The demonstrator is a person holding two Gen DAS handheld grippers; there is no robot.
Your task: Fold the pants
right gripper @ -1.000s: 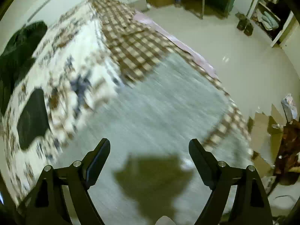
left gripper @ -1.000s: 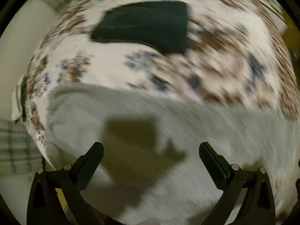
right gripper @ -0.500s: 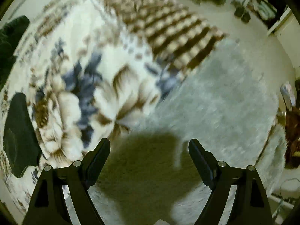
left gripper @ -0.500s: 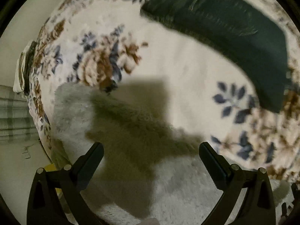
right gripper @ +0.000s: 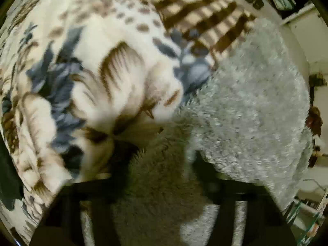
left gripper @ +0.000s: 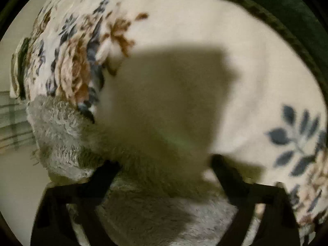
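Fluffy grey pants (left gripper: 61,131) lie on a floral blanket (left gripper: 256,78) and fill the lower part of both views; in the right wrist view the grey pile (right gripper: 252,110) spreads to the right. My left gripper (left gripper: 164,166) is open, low over the pants' top edge where it meets the blanket. My right gripper (right gripper: 157,162) is open, its fingers close above the pants' edge by the blanket (right gripper: 102,71). Both views are blurred and the grippers cast dark shadows on the cloth.
A dark green garment (left gripper: 291,8) lies on the blanket at the upper right of the left wrist view. A brown checked bedcover (right gripper: 201,10) lies beyond the pants. Floor and cluttered shelves (right gripper: 297,10) are at the right.
Both grippers have moved down and forward, close to the pants' edge at the blanket. The dark green garment has slid to the upper right of the left view. Both jaws stay open.
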